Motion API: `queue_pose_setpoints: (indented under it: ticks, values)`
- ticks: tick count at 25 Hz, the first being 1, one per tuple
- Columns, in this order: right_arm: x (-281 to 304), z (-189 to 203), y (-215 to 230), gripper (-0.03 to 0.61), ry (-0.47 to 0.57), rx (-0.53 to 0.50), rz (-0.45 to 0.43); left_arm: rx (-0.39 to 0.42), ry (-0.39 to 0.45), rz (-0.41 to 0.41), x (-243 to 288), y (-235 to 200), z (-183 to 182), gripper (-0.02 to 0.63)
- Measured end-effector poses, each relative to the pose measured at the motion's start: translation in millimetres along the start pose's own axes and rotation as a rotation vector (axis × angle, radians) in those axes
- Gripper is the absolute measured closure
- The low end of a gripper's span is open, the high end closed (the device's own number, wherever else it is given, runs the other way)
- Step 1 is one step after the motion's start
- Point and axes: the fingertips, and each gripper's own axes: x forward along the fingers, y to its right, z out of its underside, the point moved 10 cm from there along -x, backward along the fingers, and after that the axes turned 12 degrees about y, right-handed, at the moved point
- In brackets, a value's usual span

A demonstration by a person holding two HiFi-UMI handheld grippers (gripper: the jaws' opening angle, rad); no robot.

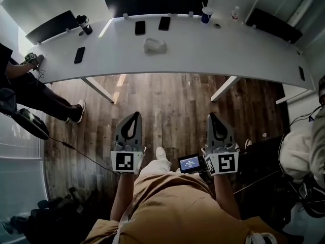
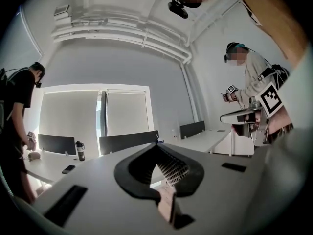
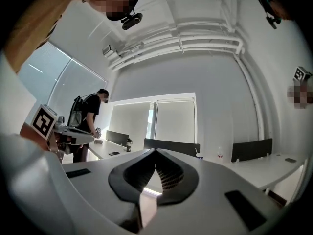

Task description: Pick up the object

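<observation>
A pale grey crumpled object (image 1: pixel 155 46) lies near the middle of the long white table (image 1: pixel 213 52), far ahead in the head view. Both grippers hang low over the wooden floor, well short of the table and close to my body. My left gripper (image 1: pixel 134 115) is shut with nothing between its jaws, and its tips (image 2: pixel 157 143) meet in the left gripper view. My right gripper (image 1: pixel 213 116) is also shut and empty, its tips (image 3: pixel 156 151) together. The crumpled object does not show in either gripper view.
On the table lie three dark phones (image 1: pixel 140 27) (image 1: pixel 164 23) (image 1: pixel 79 55), with a dark bottle (image 1: pixel 84 24) and a blue cup (image 1: pixel 206 14). A seated person's legs (image 1: pixel 45 100) are at the left and another person (image 1: pixel 302 151) at the right. Slanted table legs (image 1: pixel 99 89) stand ahead.
</observation>
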Motion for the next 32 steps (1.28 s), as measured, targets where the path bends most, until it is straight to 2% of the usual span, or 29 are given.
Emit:
queue_pose_setpoints:
  ticks: [3,6,10,14,18,21,25,28,32]
  values:
    - [21.2,9.3,-8.7,0.571,-0.016,0.001,-0.001,-0.035,-0.014,-0.004,8.7,-18.9,8.5,0.607]
    - [37.8,19.5,-17.1,0.569,-0.04,0.014,0.005,-0.033,-0.038,-0.01,14.0,-38.5,15.1,0.607]
    - [47.7,25.6,-17.0,0.569,-0.078,0.019,0.003,-0.068,-0.053,-0.024,25.9,-47.9,24.1,0.607]
    - [64.0,30.5,-10.0,0.569,-0.084,0.018,0.009,-0.062,-0.067,-0.014,45.3,-57.0,31.3,0.607]
    - [82.3,41.2,2.8,0.569,-0.09,0.01,-0.014,-0.068,-0.056,-0.013,69.4,-60.2,37.8,0.607]
    - [104.6,47.9,16.5,0.569,-0.076,0.007,-0.04,-0.04,-0.063,-0.01,94.3,-66.8,41.2,0.607]
    - [133.5,56.8,48.5,0.569,-0.061,0.054,-0.031,-0.019,-0.032,-0.04,135.1,-71.1,35.5,0.607]
    - [155.2,63.4,68.2,0.569,-0.044,0.096,-0.061,-0.02,-0.013,-0.065,160.7,-72.7,33.4,0.607]
    - [177.3,74.1,85.1,0.569,-0.045,0.102,-0.08,-0.017,-0.028,-0.073,178.0,-69.6,39.5,0.607]
